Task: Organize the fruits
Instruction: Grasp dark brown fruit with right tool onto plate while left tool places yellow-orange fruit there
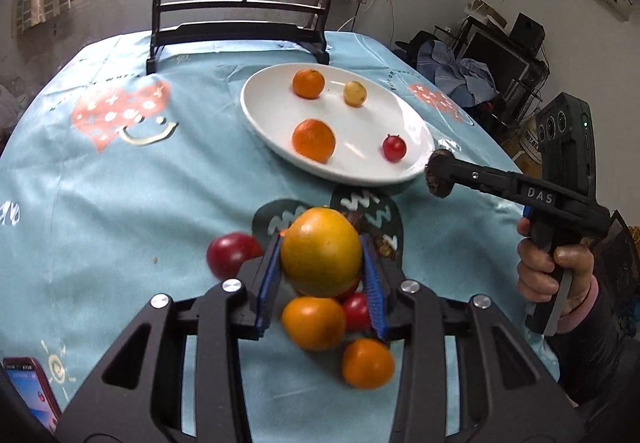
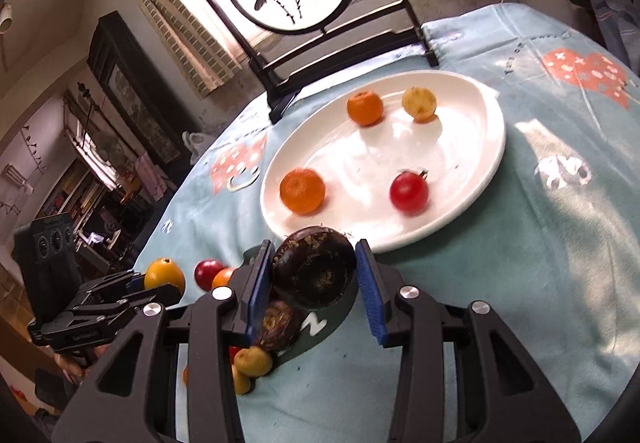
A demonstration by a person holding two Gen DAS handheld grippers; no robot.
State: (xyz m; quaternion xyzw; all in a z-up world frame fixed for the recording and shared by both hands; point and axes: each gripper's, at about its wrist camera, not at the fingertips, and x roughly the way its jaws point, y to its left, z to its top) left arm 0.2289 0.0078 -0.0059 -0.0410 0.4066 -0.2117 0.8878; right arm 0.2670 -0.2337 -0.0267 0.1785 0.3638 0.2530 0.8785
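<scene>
Two loads: my left jaws (image 1: pixel 321 255) are clamped on a yellow-orange fruit (image 1: pixel 320 251); my right jaws (image 2: pixel 316 275) are clamped on a dark, round, flattened fruit (image 2: pixel 314 269).
Plate: the white plate (image 1: pixel 264 119) lies ahead of both jaws, past their tips; four fruits sit on it, well apart.
Left relation: the plate is ahead and a little to the right of my left jaws, with a strip of blue cloth (image 1: pixel 120 203) between.
Right relation: the plate's near rim (image 2: pixel 384 243) is just beyond my right fingertips, so my right hand (image 1: pixel 552 263) is the nearer one.
Axis: the dark fruit sits tilted between the pads, its broad face turned toward the camera; the yellow-orange one is round, no long axis.
Free space: the plate's middle, between the near orange (image 2: pixel 302 190) and the red fruit (image 2: pixel 409 192), looks open.
Pile: loose fruits lie on the worktop under and behind both jaws, among them a red one (image 1: pixel 232 255) left of my left jaws.
Hidden: my jaws cover part of the pile, so I cannot count it; a second dark fruit (image 2: pixel 278 325) is half covered by my right finger; edges blur.
</scene>
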